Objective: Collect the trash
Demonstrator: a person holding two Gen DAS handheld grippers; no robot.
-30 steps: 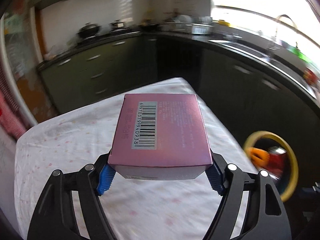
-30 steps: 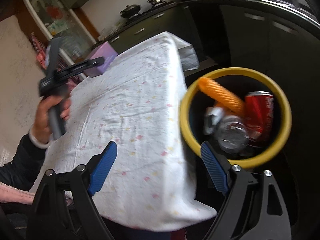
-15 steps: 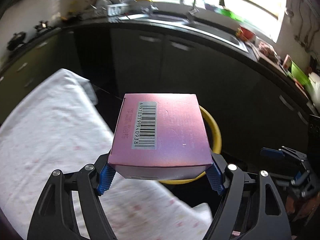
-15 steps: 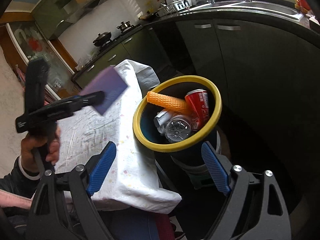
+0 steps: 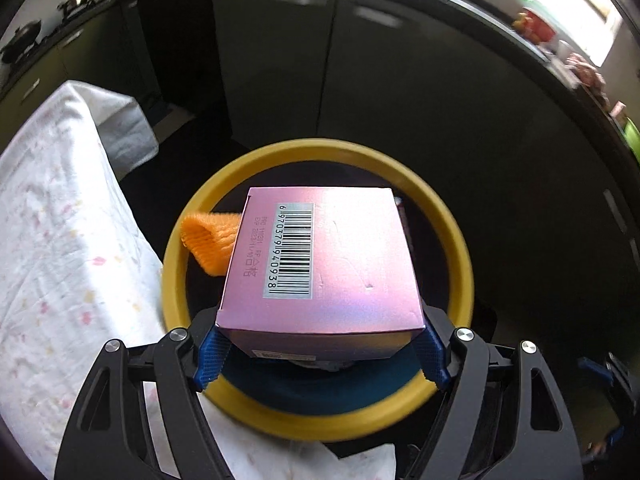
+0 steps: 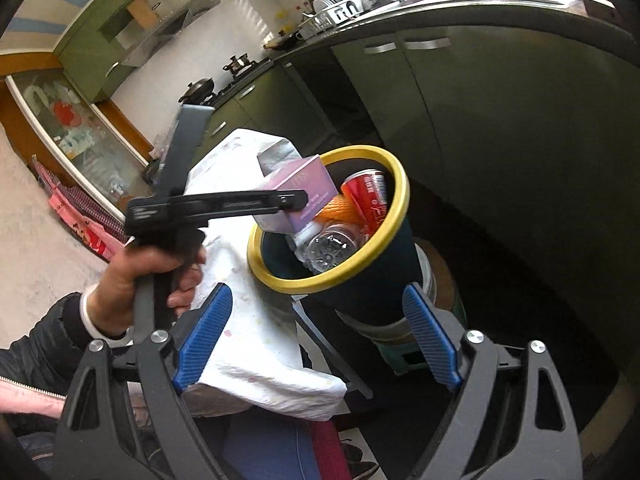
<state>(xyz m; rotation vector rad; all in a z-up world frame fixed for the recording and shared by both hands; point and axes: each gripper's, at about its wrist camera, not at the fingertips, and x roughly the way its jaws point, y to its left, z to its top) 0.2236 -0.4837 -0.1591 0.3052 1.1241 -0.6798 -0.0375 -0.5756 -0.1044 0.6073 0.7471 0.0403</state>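
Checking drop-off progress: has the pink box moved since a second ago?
Yes. The pink box, gripped in the left claw, went from above the clothed table to over the yellow-rimmed bin.

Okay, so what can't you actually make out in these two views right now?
- Left wrist view: most of the bin contents, hidden behind the pink box held in the left gripper.
- Same view: the small print beside the barcode, too blurred.
- Right wrist view: the bin's bottom, buried under the can and bottle.
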